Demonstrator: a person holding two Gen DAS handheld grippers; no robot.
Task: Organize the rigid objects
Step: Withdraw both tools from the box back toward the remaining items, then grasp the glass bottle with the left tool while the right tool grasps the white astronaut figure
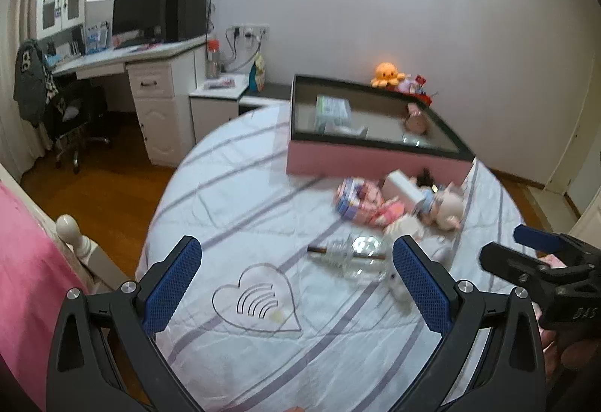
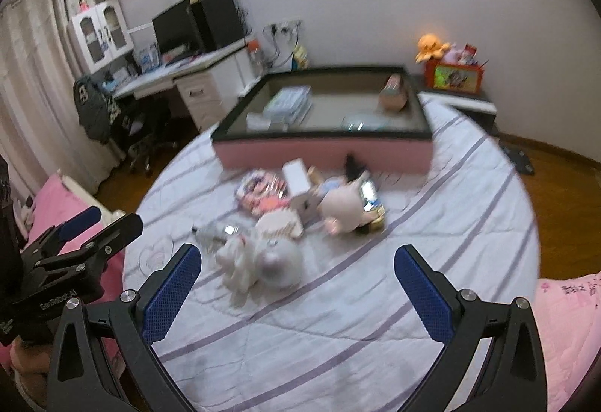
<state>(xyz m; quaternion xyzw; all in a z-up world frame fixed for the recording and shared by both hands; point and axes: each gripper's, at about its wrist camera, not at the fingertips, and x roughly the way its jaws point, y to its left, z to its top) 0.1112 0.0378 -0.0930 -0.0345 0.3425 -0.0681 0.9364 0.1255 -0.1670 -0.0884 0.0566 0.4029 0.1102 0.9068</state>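
A pile of toys and small items lies on the striped bed sheet (image 1: 233,216): a clear glass bottle (image 1: 357,256), a round patterned tin (image 1: 353,199), a white box (image 1: 405,188), a pig plush (image 2: 347,207) and a white plush (image 2: 263,258). Behind them stands a pink storage box (image 1: 375,160) with a dark rim, holding a few items. My left gripper (image 1: 296,284) is open and empty, hovering before the bottle. My right gripper (image 2: 296,291) is open and empty, above the sheet near the white plush. Each gripper shows at the other view's edge.
A clear heart-shaped piece (image 1: 259,299) lies on the sheet near the left gripper. A desk with a monitor (image 1: 139,11) and a chair (image 1: 71,111) stand at the back left. An orange octopus plush (image 2: 430,45) sits on a side table. Pink bedding (image 2: 567,321) borders the sheet.
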